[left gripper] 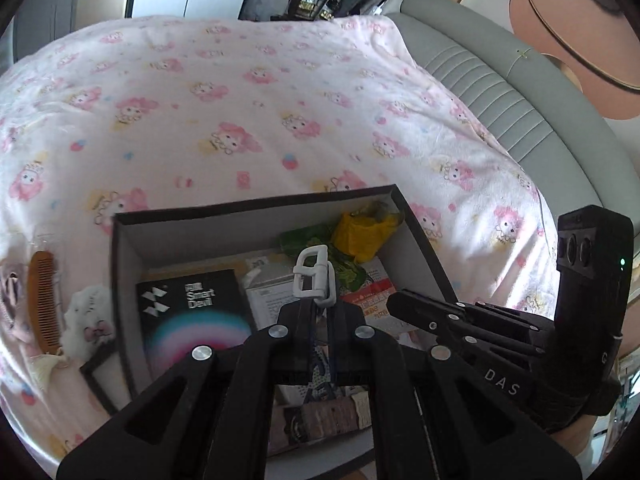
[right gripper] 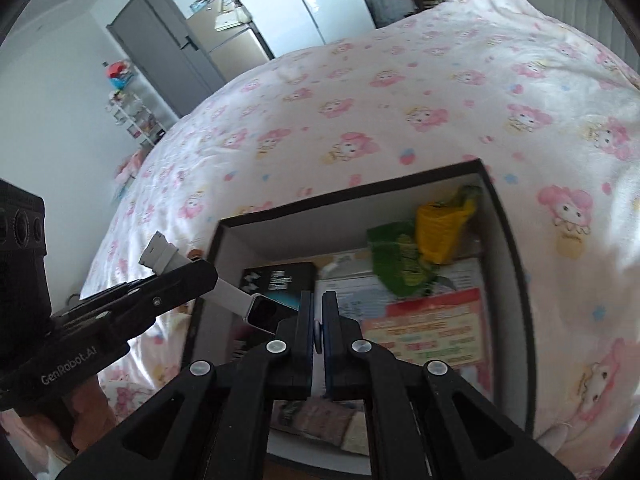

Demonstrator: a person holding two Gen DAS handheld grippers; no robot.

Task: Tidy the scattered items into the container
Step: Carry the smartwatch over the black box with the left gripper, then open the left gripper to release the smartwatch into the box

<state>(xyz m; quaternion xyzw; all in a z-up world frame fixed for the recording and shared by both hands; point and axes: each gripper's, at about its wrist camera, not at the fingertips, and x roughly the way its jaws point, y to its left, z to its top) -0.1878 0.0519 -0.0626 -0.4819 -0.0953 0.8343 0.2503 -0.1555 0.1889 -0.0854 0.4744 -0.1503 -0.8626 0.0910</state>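
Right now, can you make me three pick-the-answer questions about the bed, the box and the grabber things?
1. Where is the brown comb?
A. Inside the black box
B. On the pink blanket, beside the box
C. In a gripper

2. What colour is the crumpled bag in the box's far corner?
A. Yellow
B. Blue
C. Red

3. What is the left gripper doing?
A. Standing wide open
B. Clamped on the comb
C. Shut on the smartwatch strap

Answers:
1 B: the comb lies on the blanket outside the box wall.
2 A: the bag is bright yellow, next to a green packet.
3 C: the white strap runs through its closed fingers, with the buckle poking out past the tips.
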